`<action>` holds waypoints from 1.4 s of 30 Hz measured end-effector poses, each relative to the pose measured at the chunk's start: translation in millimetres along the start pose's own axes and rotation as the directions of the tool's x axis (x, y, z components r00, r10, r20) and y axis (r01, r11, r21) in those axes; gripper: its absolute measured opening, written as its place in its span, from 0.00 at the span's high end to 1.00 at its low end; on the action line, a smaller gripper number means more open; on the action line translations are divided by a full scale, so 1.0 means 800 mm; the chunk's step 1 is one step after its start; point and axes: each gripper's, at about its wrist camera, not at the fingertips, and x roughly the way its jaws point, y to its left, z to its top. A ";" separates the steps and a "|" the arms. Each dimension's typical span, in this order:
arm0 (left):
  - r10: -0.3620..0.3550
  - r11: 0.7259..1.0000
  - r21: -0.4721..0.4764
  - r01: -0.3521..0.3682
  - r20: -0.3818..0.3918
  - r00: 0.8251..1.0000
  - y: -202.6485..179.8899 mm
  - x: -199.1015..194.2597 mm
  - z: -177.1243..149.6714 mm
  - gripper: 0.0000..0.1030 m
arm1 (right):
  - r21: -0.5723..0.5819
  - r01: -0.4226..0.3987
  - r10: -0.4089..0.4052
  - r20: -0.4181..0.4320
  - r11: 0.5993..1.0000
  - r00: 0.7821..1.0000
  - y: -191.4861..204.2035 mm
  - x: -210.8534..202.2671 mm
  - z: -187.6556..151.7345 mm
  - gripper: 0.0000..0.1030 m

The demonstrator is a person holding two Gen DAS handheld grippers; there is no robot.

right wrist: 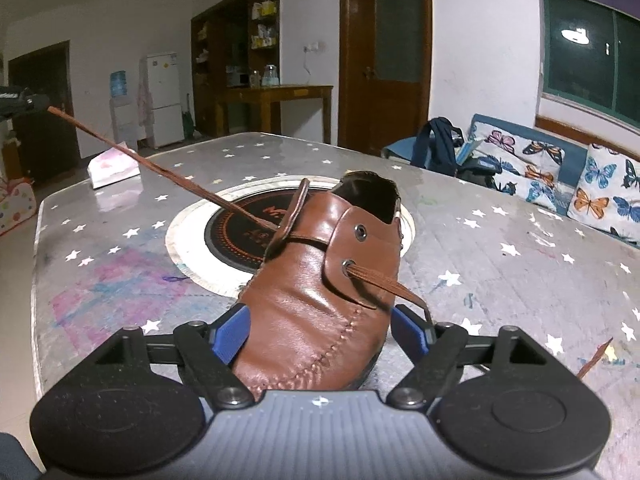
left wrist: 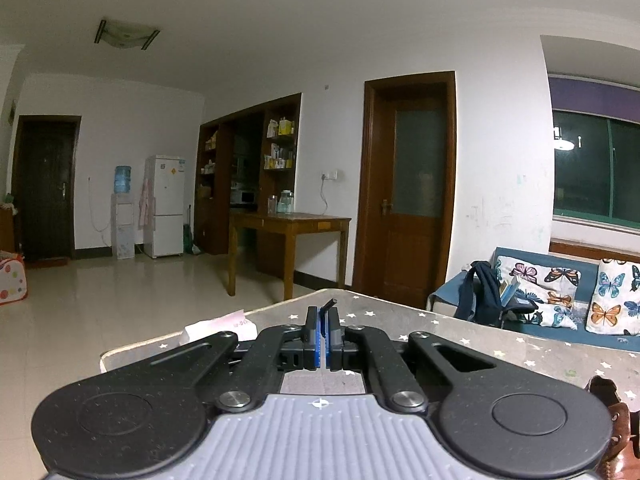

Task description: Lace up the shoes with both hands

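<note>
the shoe (right wrist: 320, 280) is a glossy brown leather one with stitching along its toe seam, metal eyelets on its flap and a dark opening at the top. it stands on the bench (right wrist: 520, 280), toe toward your right tool (right wrist: 320, 334), partly over a round dark disc (right wrist: 236, 236) set in the bench top. a flat brown lace (right wrist: 160, 170) runs taut from the shoe's near-side eyelets up to the left, where your left tool (right wrist: 28, 102) has its end clamped; in the left wrist view that tool (left wrist: 322, 332) has its blue pads pressed together with the dark lace tip (left wrist: 329, 305) poking out above them. the other lace end (right wrist: 384, 282) comes out of the lower eyelet and drapes down by the right blue pad. your right tool stands wide, its blue pads on either side of the toe; whether they press the leather you cannot tell from here. the bench is grey with white stars and pink smudges, with a paper (right wrist: 114, 168) at its far corner. a sofa (right wrist: 560, 176) with butterfly cushions sits beyond.
</note>
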 end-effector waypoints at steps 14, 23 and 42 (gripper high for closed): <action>-0.006 1.000 0.030 0.005 0.026 1.000 -0.003 -0.006 0.000 0.98 | -0.007 0.023 -0.023 -0.018 1.000 1.000 0.006 0.009 0.006 0.15; -0.223 0.968 0.121 0.221 0.001 0.975 -0.039 -0.013 -0.007 0.98 | 0.039 0.043 -0.044 0.010 0.998 0.999 -0.010 -0.011 0.002 0.15; -0.713 0.624 0.088 0.777 -0.341 0.612 -0.195 0.006 -0.082 0.97 | 0.076 -0.066 0.061 0.060 0.995 0.996 -0.016 -0.040 0.006 0.37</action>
